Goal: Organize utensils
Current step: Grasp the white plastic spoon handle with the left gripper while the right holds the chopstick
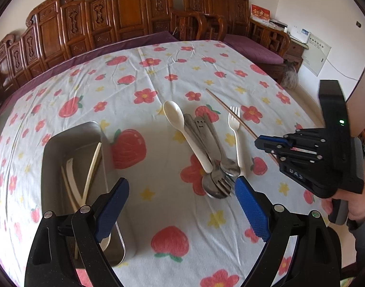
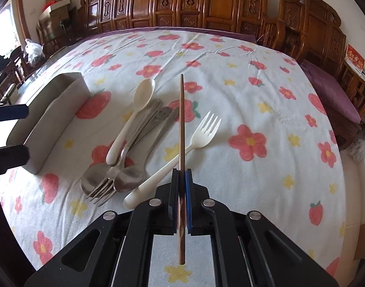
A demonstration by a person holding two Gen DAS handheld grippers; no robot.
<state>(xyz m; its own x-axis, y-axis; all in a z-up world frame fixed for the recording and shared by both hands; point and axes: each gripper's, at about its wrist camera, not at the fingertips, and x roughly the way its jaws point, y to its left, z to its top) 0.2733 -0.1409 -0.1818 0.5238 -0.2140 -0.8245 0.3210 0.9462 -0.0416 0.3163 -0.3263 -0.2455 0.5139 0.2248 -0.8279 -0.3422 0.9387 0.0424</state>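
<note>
A brown chopstick (image 2: 181, 119) runs straight ahead from my right gripper (image 2: 182, 179), which is shut on its near end; it crosses over the handle of a white plastic fork (image 2: 199, 136). In the left wrist view that right gripper (image 1: 260, 142) pinches the chopstick (image 1: 230, 110) at the right. A cream spoon (image 1: 182, 131) lies on a pile of metal spoons and a metal fork (image 1: 218, 179). My left gripper (image 1: 182, 205) hangs open above the cloth between that pile and a metal tray (image 1: 63, 148), which holds cream chopsticks (image 1: 91, 167).
The table wears a white cloth with red flowers and strawberries (image 1: 127, 148). Carved wooden chairs (image 2: 206, 4) line its far side, and a purple cushion (image 2: 330, 91) lies to the right. A person's hand (image 1: 352, 205) holds the right gripper. The tray (image 2: 55, 124) stands left of the pile.
</note>
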